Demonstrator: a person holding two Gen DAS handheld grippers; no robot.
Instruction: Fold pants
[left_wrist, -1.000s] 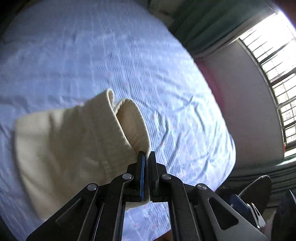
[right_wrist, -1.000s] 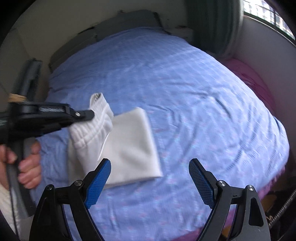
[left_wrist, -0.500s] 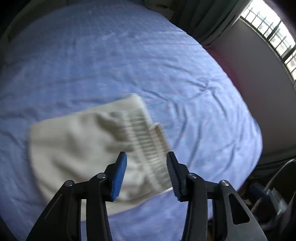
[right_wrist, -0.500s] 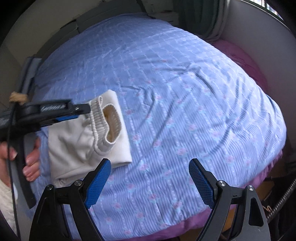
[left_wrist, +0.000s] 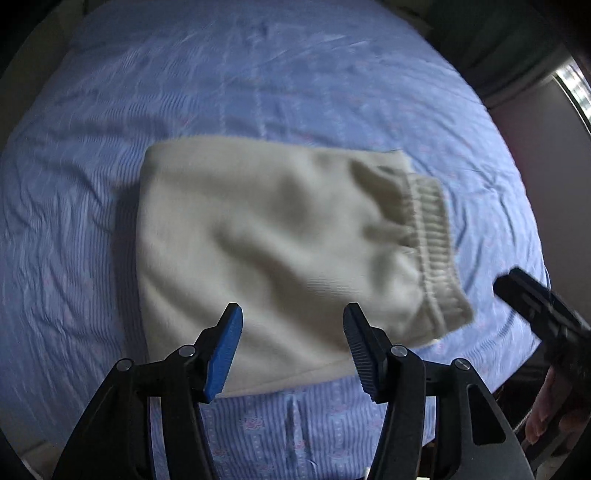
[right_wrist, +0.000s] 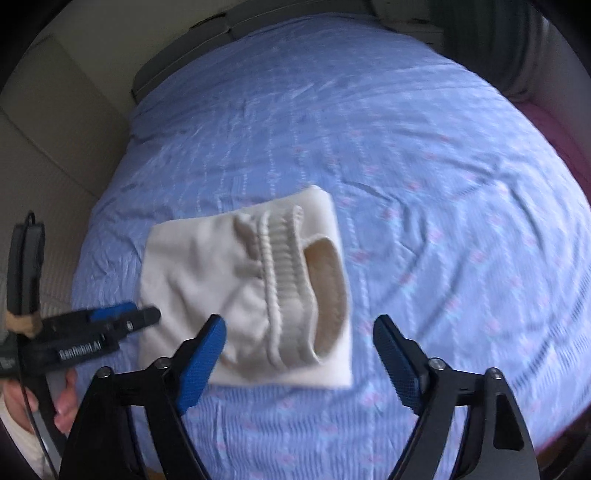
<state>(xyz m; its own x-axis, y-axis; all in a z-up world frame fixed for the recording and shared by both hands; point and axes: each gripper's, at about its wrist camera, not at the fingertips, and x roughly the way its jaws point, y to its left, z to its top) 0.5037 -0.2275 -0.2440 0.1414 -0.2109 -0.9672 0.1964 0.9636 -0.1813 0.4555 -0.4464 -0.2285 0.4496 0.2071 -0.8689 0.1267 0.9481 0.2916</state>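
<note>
Left wrist view: cream pants (left_wrist: 280, 240) lie folded mid-frame on the bed (left_wrist: 258, 74), just released as the left hand-held gripper (left_wrist: 291, 347) spread. The right hand-held gripper (right_wrist: 299, 354) (narrowing, nothing pinched) hovers; smoothing the waistband (right_wrist: 284, 273) seems to be called for next.

The pants (left_wrist: 280, 240) lie folded on the bed (left_wrist: 280, 85), near its front edge and toward its left side in the right wrist view. Their waistband (right_wrist: 288, 280) lies on top of the fold, at the right end of the bundle. The left gripper (left_wrist: 291, 347) hangs above the pants' near edge — nothing between its pads. The right gripper (right_wrist: 299, 354) hangs over the bundle's near right corner. In the right wrist view the left gripper (right_wrist: 125, 317) sits at the pants' left edge, a hand (right_wrist: 62, 398) below it.
</note>
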